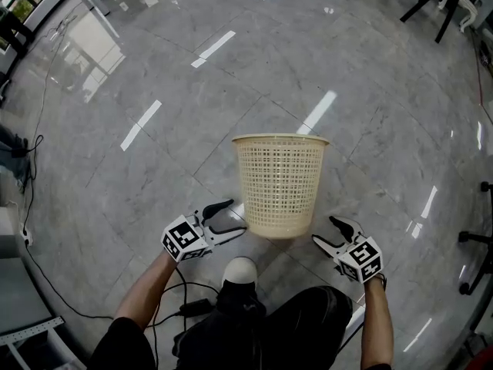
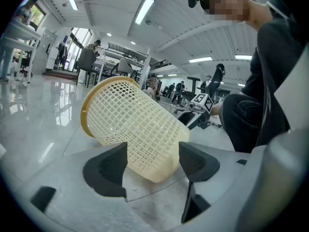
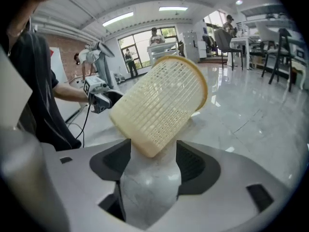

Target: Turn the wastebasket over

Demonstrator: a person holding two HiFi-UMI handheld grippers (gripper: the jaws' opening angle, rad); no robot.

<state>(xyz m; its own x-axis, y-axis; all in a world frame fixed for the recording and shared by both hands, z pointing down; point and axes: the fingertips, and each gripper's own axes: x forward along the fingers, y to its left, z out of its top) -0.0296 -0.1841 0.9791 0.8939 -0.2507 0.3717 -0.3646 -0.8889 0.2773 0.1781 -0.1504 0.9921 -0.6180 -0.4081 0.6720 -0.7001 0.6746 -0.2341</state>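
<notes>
The wastebasket (image 1: 280,183) is seen to be moulded from cream plastic lattice with a matt finish. The floor (image 1: 154,160) beneath it is laid in grey, stone-like tiles polished to a high gloss. Either side of it, the left gripper (image 1: 237,216) and right gripper (image 1: 323,230) are cased in smooth white plastic, with matt black inner faces.

glossy grey marble-tile floor (image 1: 139,183). a cream mesh wastebasket (image 1: 280,187) stands upright on it, mouth up, near the middle; a thin black cable (image 1: 58,293) trails along the left side.
</notes>
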